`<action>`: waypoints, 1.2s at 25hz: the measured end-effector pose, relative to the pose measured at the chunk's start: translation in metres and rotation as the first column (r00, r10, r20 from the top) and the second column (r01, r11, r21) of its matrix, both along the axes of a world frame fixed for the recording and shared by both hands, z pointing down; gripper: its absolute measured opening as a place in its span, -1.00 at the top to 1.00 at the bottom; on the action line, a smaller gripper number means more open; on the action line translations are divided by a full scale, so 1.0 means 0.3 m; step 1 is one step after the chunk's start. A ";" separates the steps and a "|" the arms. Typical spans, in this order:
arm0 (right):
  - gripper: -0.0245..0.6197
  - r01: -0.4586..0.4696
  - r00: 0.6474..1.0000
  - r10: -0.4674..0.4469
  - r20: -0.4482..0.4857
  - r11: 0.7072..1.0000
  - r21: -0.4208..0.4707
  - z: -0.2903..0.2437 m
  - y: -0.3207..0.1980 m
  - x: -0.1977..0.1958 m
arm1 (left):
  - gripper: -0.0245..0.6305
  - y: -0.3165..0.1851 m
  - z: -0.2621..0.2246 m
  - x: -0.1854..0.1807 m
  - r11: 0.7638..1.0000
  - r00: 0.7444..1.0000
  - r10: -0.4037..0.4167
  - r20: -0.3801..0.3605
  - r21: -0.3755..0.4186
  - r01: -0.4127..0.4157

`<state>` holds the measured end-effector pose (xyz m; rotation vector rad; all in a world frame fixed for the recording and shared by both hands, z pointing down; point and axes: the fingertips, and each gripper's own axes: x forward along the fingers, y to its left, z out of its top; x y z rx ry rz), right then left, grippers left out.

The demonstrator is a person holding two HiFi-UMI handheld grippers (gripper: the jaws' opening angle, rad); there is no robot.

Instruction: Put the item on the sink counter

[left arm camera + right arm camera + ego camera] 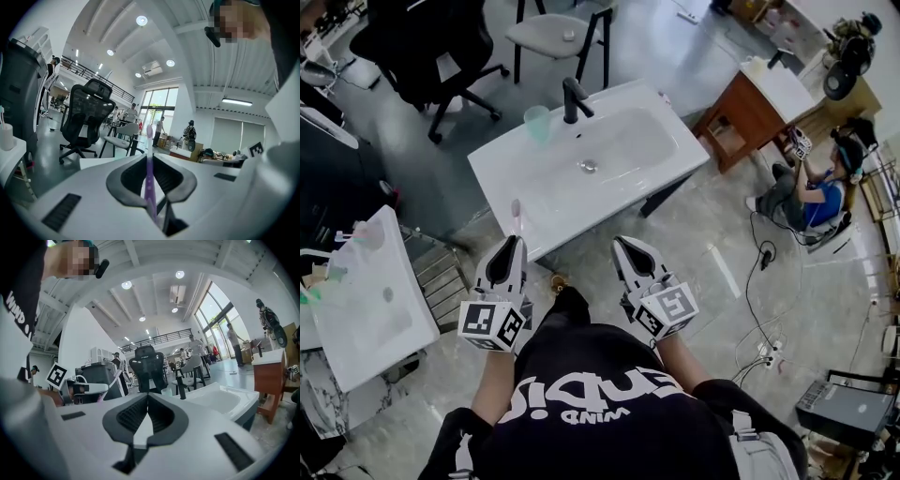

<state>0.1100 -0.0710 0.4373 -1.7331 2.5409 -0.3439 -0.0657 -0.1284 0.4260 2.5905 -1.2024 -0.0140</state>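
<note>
My worry is the toothbrush (150, 140). My left tongs (149, 157) pinch only its thin handle, and most of it stands up past the tips, so I judge it could pivot or slip as I tilt down. The flat rim of the bench (502, 178) is narrow. If I let go too far in, it could roll into the basin (609, 155) toward the drain. Too far back, it could knock the cup (537, 122) by the tap (574, 98).

The toothbrush (517, 217) sits clamped between the jaws of the left tongs (514, 242), head up, and in the head view it shows over the bench's near left corner. The right tongs (623, 244) are pressed together on nothing, just beside the left.
</note>
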 end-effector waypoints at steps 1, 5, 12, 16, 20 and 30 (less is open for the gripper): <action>0.87 -0.001 1.000 0.001 0.001 1.000 -0.001 -0.005 -0.032 0.001 | 0.76 -0.032 -0.002 0.000 1.000 1.000 0.001 -0.001 -0.003 -0.001; 0.87 -0.002 1.000 0.002 0.010 1.000 -0.010 -0.012 -0.156 -0.001 | 0.76 -0.155 -0.018 0.005 1.000 1.000 0.011 0.001 -0.004 -0.011; 0.87 0.029 0.999 -0.029 -0.015 0.999 0.018 -0.045 -0.377 -0.041 | 0.76 -0.340 -0.012 0.003 1.000 1.000 0.021 -0.006 -0.002 -0.021; 0.87 0.045 0.999 -0.045 -0.014 0.999 0.022 -0.044 -0.470 -0.051 | 0.76 -0.420 -0.007 0.004 1.000 1.000 0.013 -0.006 0.003 -0.013; 0.87 0.069 0.998 -0.069 -0.012 0.997 0.023 -0.041 -0.530 -0.052 | 0.76 -0.465 -0.002 0.010 1.000 1.000 -0.002 0.001 -0.002 0.002; 0.87 0.207 0.978 -0.207 0.009 0.978 -0.006 -0.030 -0.658 -0.023 | 0.76 -0.531 -0.010 0.030 0.992 0.991 -0.129 0.029 -0.009 0.129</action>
